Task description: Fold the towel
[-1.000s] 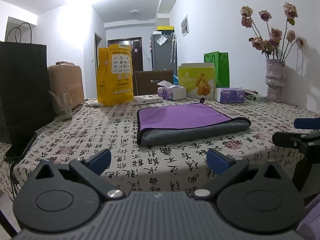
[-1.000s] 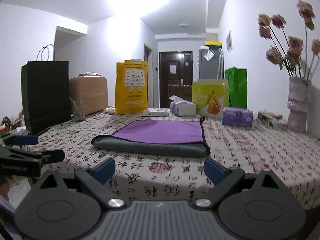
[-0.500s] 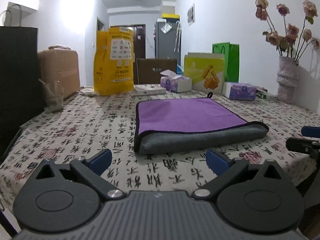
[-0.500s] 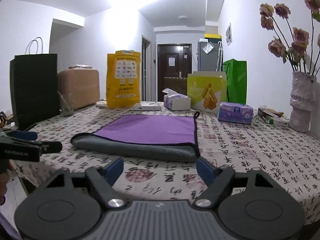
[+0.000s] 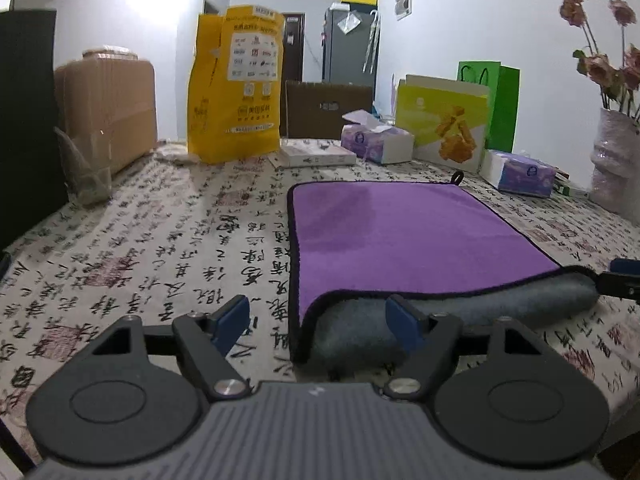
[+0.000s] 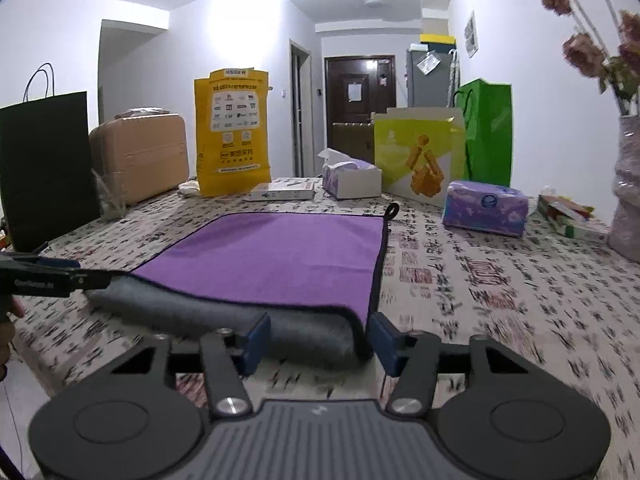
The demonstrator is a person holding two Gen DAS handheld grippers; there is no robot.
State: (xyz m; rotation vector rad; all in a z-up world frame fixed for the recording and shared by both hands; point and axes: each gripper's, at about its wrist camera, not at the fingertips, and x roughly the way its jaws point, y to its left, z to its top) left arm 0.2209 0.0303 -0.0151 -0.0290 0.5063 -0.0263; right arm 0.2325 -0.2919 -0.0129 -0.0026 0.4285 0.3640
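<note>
Towel (image 5: 400, 236), folded purple-side up, lies flat on the patterned tablecloth (image 5: 160, 248), long axis seemingly across. Left gripper (image 5: 318, 316) and right gripper (image 6: 318, 338), both spread apart, straddle its near corners.

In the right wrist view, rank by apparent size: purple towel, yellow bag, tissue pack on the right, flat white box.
1. Towel, largest, though nearest the camera.
2. Yellow bag.
3. Tissue pack.
4. Flat white box, smallest, but set farther back.

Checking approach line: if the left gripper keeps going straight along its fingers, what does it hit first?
Likely the towel: its near-left folded corner sits between the open fingers of the left gripper. Depth unclear; contact not confirmed.
</note>
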